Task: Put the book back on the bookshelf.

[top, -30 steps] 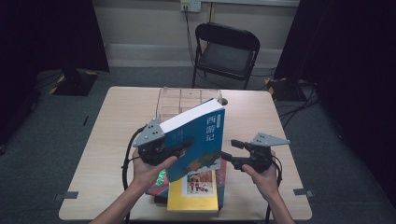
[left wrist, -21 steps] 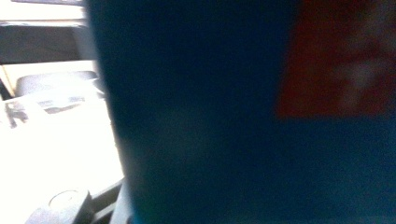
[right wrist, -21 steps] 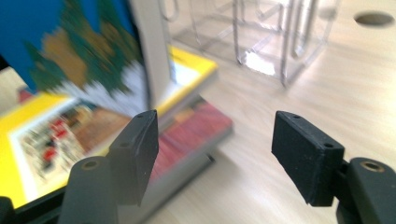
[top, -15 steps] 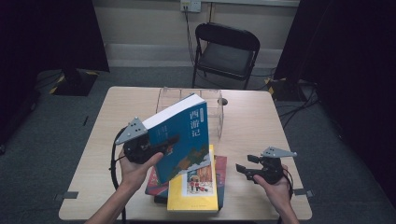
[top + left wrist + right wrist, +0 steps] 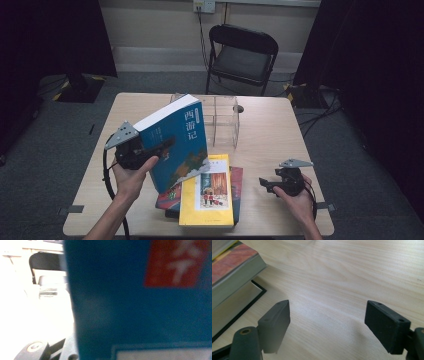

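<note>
A thick blue book (image 5: 177,140) with white characters on its cover hangs tilted above the table, and my left gripper (image 5: 160,147) is shut on its lower left edge. In the left gripper view the blue cover (image 5: 140,310) sits close against the lens. Under it lies a yellow book (image 5: 212,192) on top of a red one (image 5: 236,175). My right gripper (image 5: 264,184) is low over the bare wood to the right of that stack. Its jaws have just been opening, and they stand wide (image 5: 327,322) with nothing between them.
A clear acrylic divider box (image 5: 220,117) stands at the back middle of the wooden table (image 5: 270,135). A black folding chair (image 5: 242,50) is behind the table. The stack's edge (image 5: 232,272) lies left of my right gripper's jaws. Cables trail on the floor at right.
My left gripper has carried the blue book to the left. My right gripper has let go of the book, sunk to the table at the right, and its jaws stand wider.
</note>
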`<action>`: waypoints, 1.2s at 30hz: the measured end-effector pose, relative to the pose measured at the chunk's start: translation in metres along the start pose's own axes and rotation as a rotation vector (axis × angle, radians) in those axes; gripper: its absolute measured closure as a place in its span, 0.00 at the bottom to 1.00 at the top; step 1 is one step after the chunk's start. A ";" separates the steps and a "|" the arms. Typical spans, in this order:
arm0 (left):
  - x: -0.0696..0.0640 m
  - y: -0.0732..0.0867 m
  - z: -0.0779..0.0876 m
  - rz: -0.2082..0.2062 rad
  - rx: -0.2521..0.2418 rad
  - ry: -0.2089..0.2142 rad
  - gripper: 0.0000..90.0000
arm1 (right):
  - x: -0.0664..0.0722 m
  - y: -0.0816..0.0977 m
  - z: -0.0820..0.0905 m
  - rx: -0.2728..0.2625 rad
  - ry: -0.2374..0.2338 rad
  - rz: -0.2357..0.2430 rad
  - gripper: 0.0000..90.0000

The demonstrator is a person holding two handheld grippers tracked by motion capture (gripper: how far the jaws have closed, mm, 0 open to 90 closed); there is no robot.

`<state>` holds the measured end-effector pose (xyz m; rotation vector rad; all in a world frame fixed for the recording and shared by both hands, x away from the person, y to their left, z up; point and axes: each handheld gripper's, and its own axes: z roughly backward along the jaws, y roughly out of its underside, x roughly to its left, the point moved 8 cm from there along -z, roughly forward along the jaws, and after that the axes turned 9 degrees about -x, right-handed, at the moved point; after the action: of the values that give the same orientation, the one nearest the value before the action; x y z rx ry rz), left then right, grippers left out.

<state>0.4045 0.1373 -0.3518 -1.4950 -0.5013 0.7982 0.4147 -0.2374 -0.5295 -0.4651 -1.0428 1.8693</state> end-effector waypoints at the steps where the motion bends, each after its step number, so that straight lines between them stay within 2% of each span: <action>1: 0.001 0.000 0.001 0.002 0.003 -0.004 0.69 | -0.001 0.001 -0.001 0.007 0.006 0.003 0.23; 6: 0.007 -0.003 0.002 0.022 -0.002 -0.023 0.69 | -0.001 0.004 -0.003 0.021 0.019 0.022 0.23; 8: 0.011 -0.005 0.003 0.017 -0.011 -0.036 0.69 | -0.001 0.005 -0.005 0.033 0.024 0.032 0.23; 10: 0.013 -0.007 0.004 -0.002 -0.011 -0.037 0.69 | -0.002 0.010 -0.008 0.057 0.033 0.046 0.21; 12: 0.016 -0.008 0.006 0.003 -0.013 -0.051 0.69 | -0.002 0.015 -0.012 0.092 0.040 0.055 0.17; 14: 0.020 -0.009 0.007 0.018 -0.019 -0.055 0.69 | -0.001 0.016 -0.014 0.090 0.058 0.087 0.15; 16: 0.025 -0.010 0.008 0.034 -0.016 -0.069 0.69 | 0.001 0.016 -0.015 0.083 0.059 0.086 0.15; 17: 0.027 -0.011 0.008 0.028 -0.019 -0.081 0.69 | 0.001 0.016 -0.016 0.075 0.061 0.084 0.14; 20: 0.035 -0.014 0.010 0.015 -0.019 -0.112 0.69 | 0.001 0.016 -0.017 0.040 0.064 0.085 0.14; 23: 0.042 -0.016 0.010 0.021 -0.032 -0.128 0.69 | 0.001 0.017 -0.020 -0.016 0.064 0.085 0.13; 25: 0.044 -0.018 0.008 0.019 -0.025 -0.134 0.69 | 0.001 0.017 -0.020 -0.015 0.064 0.084 0.13; 28: 0.046 -0.023 0.001 -0.016 -0.012 -0.151 0.69 | 0.001 0.017 -0.020 -0.015 0.065 0.084 0.13; 32: 0.049 -0.026 -0.008 -0.019 -0.016 -0.170 0.69 | 0.001 0.017 -0.020 -0.016 0.066 0.084 0.13; 36: 0.055 -0.024 -0.018 -0.031 -0.017 -0.224 0.69 | 0.001 0.017 -0.020 -0.016 0.066 0.084 0.13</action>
<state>0.4580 0.1672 -0.3388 -1.4171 -0.6976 0.9445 0.4183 -0.2309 -0.5543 -0.5840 -1.0086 1.9076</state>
